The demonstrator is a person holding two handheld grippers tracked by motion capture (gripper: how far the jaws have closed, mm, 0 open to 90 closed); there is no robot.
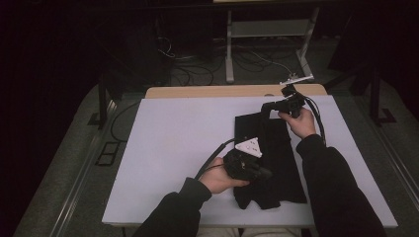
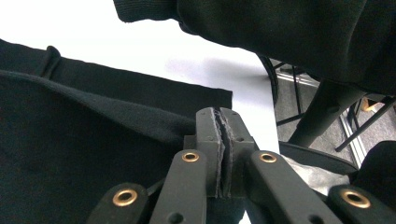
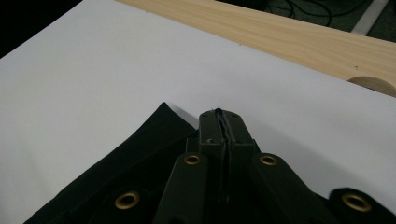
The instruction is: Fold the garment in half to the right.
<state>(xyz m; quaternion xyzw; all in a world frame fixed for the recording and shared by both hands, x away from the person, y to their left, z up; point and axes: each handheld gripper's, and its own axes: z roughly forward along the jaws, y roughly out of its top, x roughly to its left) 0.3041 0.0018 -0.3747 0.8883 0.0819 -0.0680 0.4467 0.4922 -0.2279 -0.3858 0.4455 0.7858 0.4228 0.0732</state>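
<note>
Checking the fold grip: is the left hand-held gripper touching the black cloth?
Touching. In the left gripper view, the left hand-held gripper has its jaws shut on an edge of the black cloth.

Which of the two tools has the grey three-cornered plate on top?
The left tool, near the table's front edge over the lower part of the black cloth. The right tool, at the cloth's far end, has no such plate showing.

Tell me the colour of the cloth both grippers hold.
Plain black cloth; the high view shows it best.
</note>
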